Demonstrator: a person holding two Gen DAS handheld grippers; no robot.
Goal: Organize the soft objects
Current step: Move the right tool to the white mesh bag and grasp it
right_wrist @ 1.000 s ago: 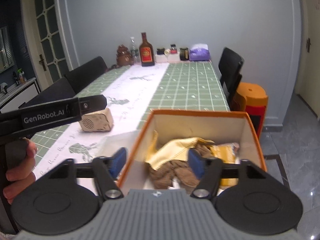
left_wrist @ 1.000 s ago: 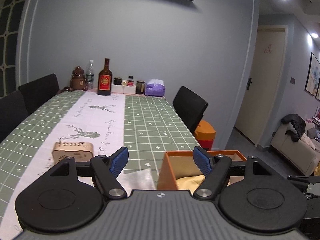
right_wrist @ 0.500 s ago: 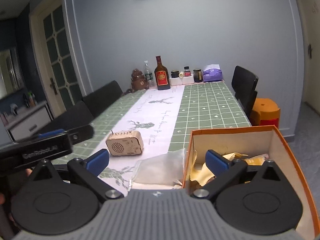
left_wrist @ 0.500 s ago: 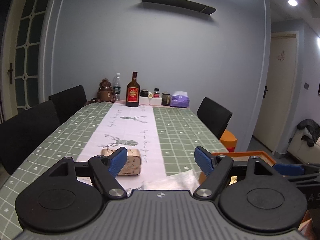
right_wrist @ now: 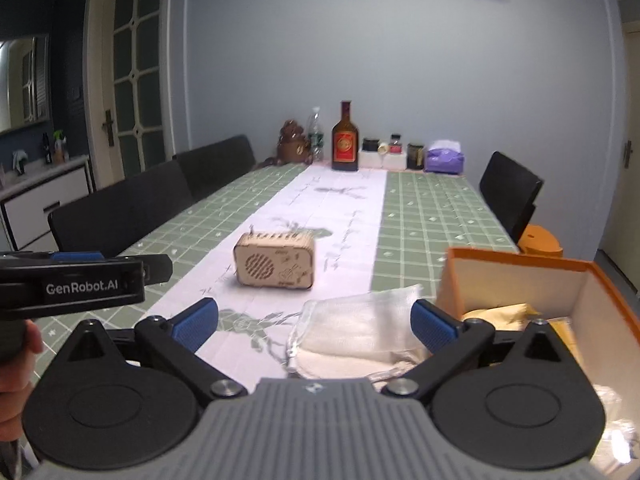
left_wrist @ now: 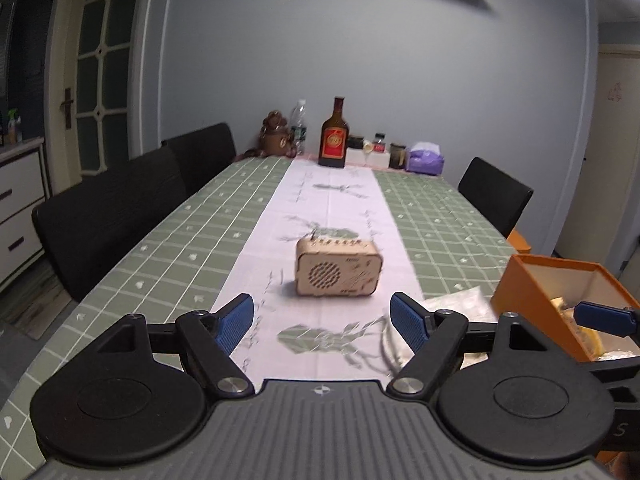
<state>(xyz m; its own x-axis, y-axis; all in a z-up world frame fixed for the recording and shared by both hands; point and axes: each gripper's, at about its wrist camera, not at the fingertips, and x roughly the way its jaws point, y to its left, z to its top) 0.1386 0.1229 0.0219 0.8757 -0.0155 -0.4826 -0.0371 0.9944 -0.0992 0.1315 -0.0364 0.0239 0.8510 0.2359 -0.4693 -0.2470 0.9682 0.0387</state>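
Sheer white mesh pouch (right_wrist: 360,330) lies on the near table (right_wrist: 432,216), touching the left wall of the orange box (right_wrist: 516,260); I see it whole only in the right view, while the left view shows just a blurred edge. Crumpled yellow cloth (right_wrist: 502,312) sits inside the box. Right gripper (right_wrist: 315,323) is spread wide above the pouch, holding nothing. Left gripper (left_wrist: 322,322) is likewise wide and empty, facing the perforated wooden speaker (left_wrist: 338,272).

Pouch (right_wrist: 360,328) on table (right_wrist: 432,208), just left of box (right_wrist: 516,280); speaker (right_wrist: 274,266) behind pouch; cloths (right_wrist: 500,312) in box.
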